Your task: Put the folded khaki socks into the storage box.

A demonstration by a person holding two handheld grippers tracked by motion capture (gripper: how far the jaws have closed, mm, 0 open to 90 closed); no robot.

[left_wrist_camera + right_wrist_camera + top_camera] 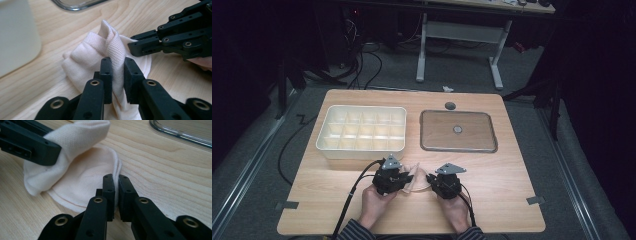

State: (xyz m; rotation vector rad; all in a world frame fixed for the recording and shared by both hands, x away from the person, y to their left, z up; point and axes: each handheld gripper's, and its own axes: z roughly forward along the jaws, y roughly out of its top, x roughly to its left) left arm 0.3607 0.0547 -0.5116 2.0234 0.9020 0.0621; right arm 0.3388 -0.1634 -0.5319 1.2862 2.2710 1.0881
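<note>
Dim and soft in the high view: table [512,165] lit evenly from above, surroundings sinking into near-black, corners darkened. Faint shadows under the grippers, mild sheen on the tray [458,131]. Slightly grainy, fine detail lost. Brighter and warmer in both gripper views, wood grain crisp in mid-distance. Cloth [105,50] well exposed, weave sharp in the left gripper view, smoother and near blown-out at its top [82,132] in the right gripper view. Nearest jaw parts blurred, box [15,37] out of focus. Thin glare along the tray rim [180,133].
</note>
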